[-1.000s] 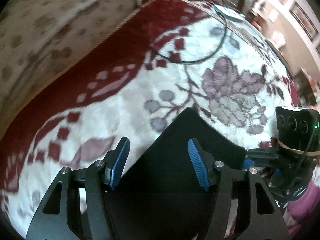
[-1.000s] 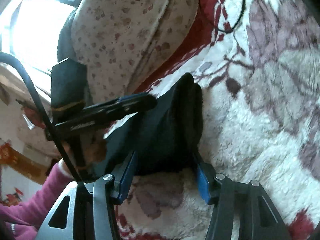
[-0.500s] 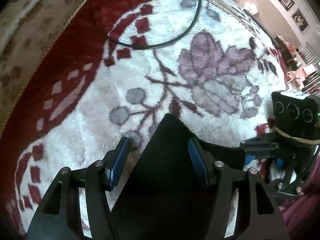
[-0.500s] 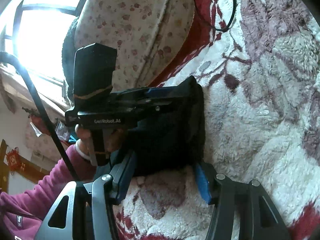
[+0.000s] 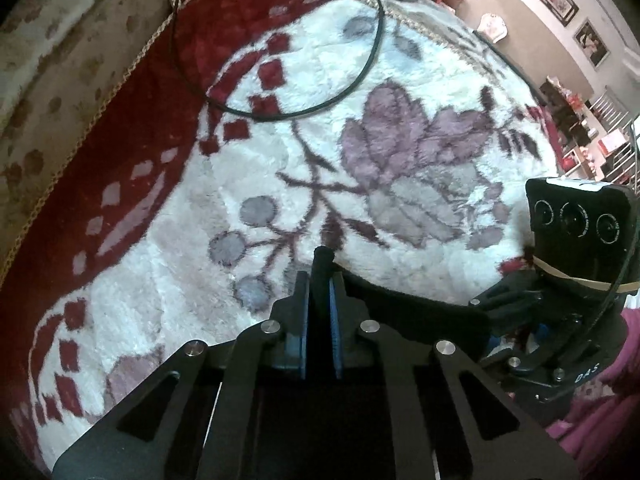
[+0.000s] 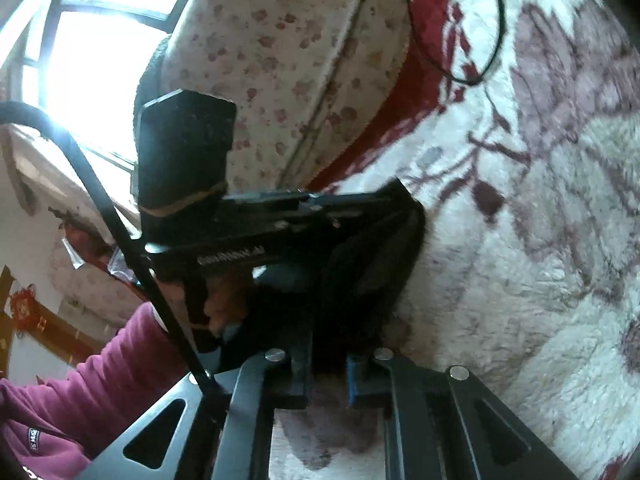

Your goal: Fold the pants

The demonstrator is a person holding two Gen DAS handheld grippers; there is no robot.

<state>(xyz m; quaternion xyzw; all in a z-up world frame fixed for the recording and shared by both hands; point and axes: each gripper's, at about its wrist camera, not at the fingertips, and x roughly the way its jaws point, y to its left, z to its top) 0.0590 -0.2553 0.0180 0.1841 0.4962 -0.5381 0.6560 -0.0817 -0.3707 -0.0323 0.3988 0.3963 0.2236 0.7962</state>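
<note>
We have the dark, soft fabric pants (image 5: 384,300) lying bunched on the fluffy white floral blanket (image 5: 280,160), the left gripper (image 5: 319,280) pinching one edge and the right gripper (image 6: 328,364) clamped on another (a fold seemingly begun, flattening left).

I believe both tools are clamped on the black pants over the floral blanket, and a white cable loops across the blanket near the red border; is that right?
Not quite: the cable is black, not white, as the left wrist view shows. The rest holds: the left tool and right tool are both clamped on the black pants over the floral blanket.
</note>
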